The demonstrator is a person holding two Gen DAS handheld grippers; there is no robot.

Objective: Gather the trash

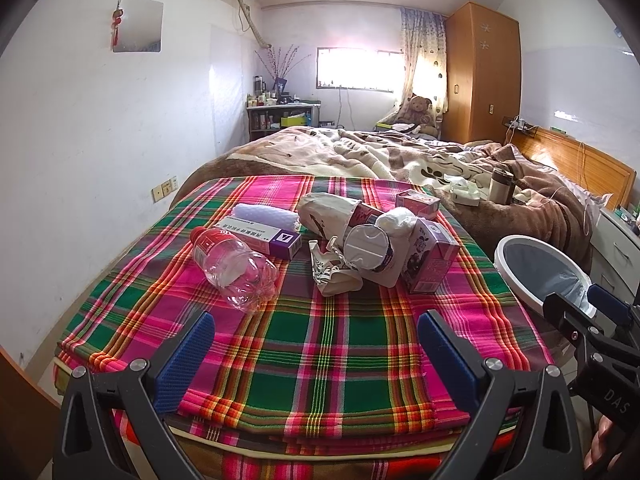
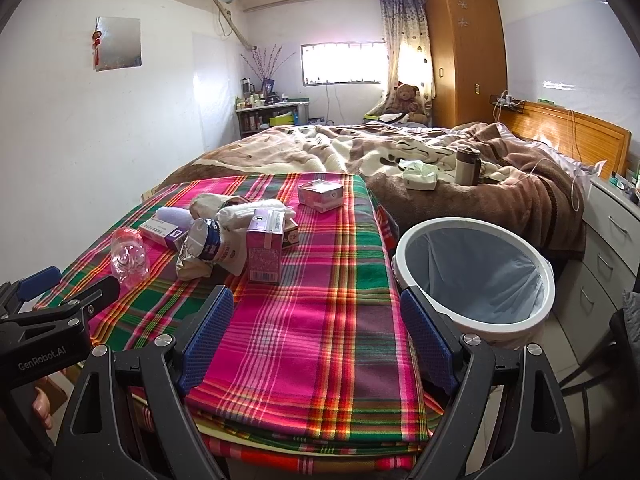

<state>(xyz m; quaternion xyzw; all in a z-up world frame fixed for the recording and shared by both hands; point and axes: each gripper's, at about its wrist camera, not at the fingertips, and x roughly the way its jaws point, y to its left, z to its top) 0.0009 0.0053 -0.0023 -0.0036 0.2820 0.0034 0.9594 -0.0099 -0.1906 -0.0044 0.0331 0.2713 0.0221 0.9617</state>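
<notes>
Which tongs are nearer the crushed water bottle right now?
Left. The left tongs sit open just short of the crushed water bottle; the right tongs sit farther right, beside the bin.

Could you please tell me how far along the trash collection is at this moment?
Nothing looks done: the lined trash bin appears empty. Nothing is in hand; left gripper and right gripper are open. Left: plastic bottle, purple carton, medicine box and wrappers on the plaid cloth.

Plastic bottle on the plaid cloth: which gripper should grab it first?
Left. The plastic bottle lies just ahead of the open left gripper, near its left finger. The right gripper, also open, sits further right, nearer the bin.
</notes>
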